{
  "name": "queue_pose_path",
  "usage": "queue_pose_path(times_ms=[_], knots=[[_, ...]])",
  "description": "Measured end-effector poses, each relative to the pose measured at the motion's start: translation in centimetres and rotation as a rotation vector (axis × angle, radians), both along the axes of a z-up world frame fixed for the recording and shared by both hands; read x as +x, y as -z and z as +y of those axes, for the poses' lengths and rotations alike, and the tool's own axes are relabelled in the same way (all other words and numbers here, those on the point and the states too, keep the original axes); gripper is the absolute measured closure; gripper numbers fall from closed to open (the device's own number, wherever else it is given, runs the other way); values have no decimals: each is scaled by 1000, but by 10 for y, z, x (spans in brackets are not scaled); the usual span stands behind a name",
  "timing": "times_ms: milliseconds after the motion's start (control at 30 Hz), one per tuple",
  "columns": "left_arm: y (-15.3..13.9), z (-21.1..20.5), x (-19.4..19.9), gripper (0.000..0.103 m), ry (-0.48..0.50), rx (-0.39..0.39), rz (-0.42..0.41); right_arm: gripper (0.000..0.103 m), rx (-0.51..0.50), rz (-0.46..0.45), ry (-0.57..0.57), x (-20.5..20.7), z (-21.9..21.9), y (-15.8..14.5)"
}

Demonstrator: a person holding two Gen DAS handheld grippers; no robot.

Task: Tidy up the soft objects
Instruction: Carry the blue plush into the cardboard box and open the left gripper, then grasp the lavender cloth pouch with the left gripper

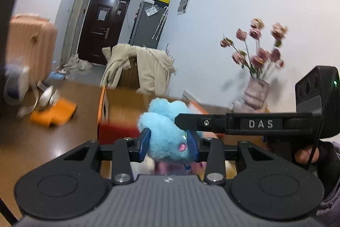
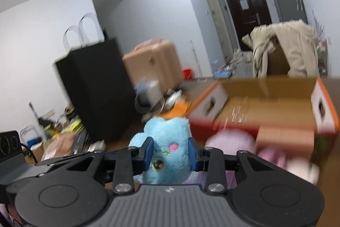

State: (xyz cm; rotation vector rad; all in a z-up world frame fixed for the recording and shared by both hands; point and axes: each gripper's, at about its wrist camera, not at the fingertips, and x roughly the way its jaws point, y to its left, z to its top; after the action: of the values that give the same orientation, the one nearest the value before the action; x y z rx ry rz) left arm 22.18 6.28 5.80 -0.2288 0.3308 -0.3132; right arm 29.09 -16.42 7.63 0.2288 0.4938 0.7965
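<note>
A fluffy blue plush toy [image 1: 165, 131] with pink cheeks is held between both grippers. My left gripper [image 1: 169, 144] is shut on it, blue pads pressing its sides. My right gripper [image 2: 171, 151] is shut on the same blue plush toy [image 2: 167, 142], and its finger crosses the left wrist view from the right [image 1: 233, 123]. An open cardboard box [image 2: 265, 103] with orange edges lies just beyond the toy. Pink and white soft toys [image 2: 231, 139] lie blurred in front of the box.
A vase of pink flowers [image 1: 256, 90] stands at the right. A chair draped with a beige coat [image 1: 140, 67] is behind the box. An orange cloth [image 1: 54, 114], a pink suitcase [image 1: 29, 44] and a black cabinet [image 2: 95, 86] are on the left.
</note>
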Motion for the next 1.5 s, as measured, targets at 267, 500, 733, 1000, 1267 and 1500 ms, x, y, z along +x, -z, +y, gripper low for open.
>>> queue_pose_path(times_ms=[267,500,733,1000,1267,1500], knots=[[2,15,225,69,-40,-10,214,70,-55,215,85,218,35,10],[29,5,300,75,-71,160,328,87,-156,368,144,315,74,74],[-3,21,263,71,-83,185,220,85,-114,280,139,285,54,39],[-73,32,168,34,-90,197,102,69,-137,73,181,171,-24,-60],[-108,24,74,19,-122,233,53,42,-157,-27,288,49,-110,-93],[-80,-1,-22,6,-168,294,-57,31,-190,-165,347,-54,-133,-57]])
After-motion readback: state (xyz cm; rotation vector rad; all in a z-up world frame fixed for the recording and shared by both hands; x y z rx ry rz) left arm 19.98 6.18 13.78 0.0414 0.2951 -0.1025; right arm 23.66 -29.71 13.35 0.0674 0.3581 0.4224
